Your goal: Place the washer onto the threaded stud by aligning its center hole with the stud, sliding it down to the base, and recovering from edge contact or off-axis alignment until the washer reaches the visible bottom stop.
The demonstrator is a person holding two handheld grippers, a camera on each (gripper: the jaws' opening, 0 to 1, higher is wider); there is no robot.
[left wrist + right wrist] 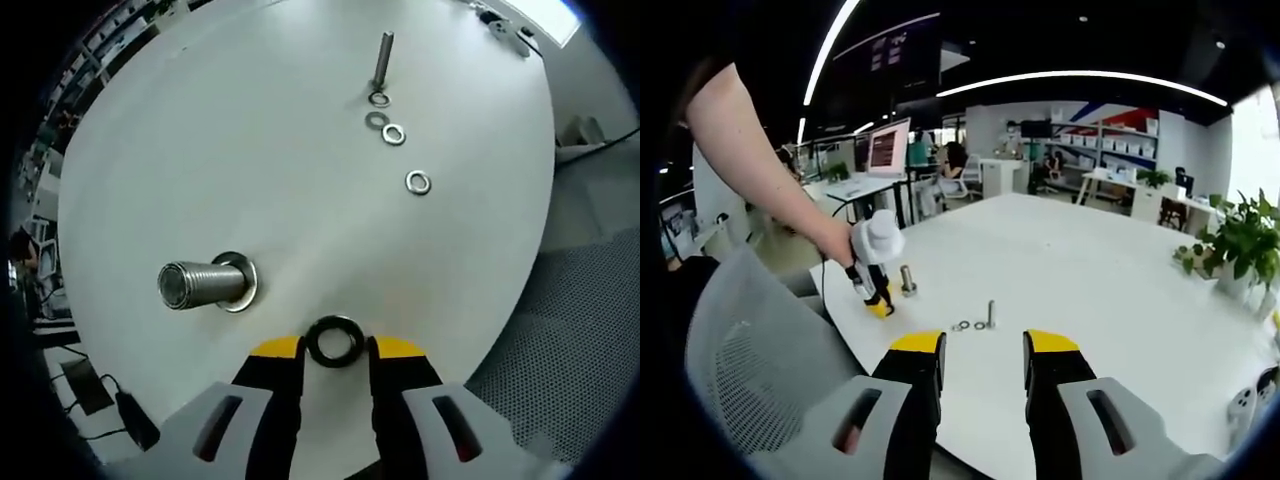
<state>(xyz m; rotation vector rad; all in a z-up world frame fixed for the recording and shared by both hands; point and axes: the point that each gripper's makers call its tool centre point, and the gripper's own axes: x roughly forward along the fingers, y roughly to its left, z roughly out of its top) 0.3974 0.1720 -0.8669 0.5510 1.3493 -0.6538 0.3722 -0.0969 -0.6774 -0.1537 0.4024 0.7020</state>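
White and round, the tabletop (300, 170) carries everything in the left gripper view, its curved edge falling away on the right to a grey mesh chair seat. At the bottom of that view the left gripper (335, 345) grips a dark washer (335, 341) by its rim between the yellow tips of its jaws, held just above the surface near the table's edge. Just beside it, up and to the left, stands the thick threaded stud (200, 284) on a bright base washer (240, 282) — the dark washer is off to one side of the stud, not over its top. Well beyond, a thinner bolt (383, 58) stands upright with a line of four loose washers (394, 134) trailing from its foot toward the right edge; wide bare tabletop lies between the two groups. In the right gripper view the right gripper (983, 350) hangs with its jaws apart and nothing between them, looking across the same tabletop at the other gripper, held by a person's hand (840, 240) beside the stud. Behind lies an open office — desks, a lit monitor (889, 147) whose writing is too small to read, shelving, curved ceiling lights, and a potted plant (1235, 245) at the right.
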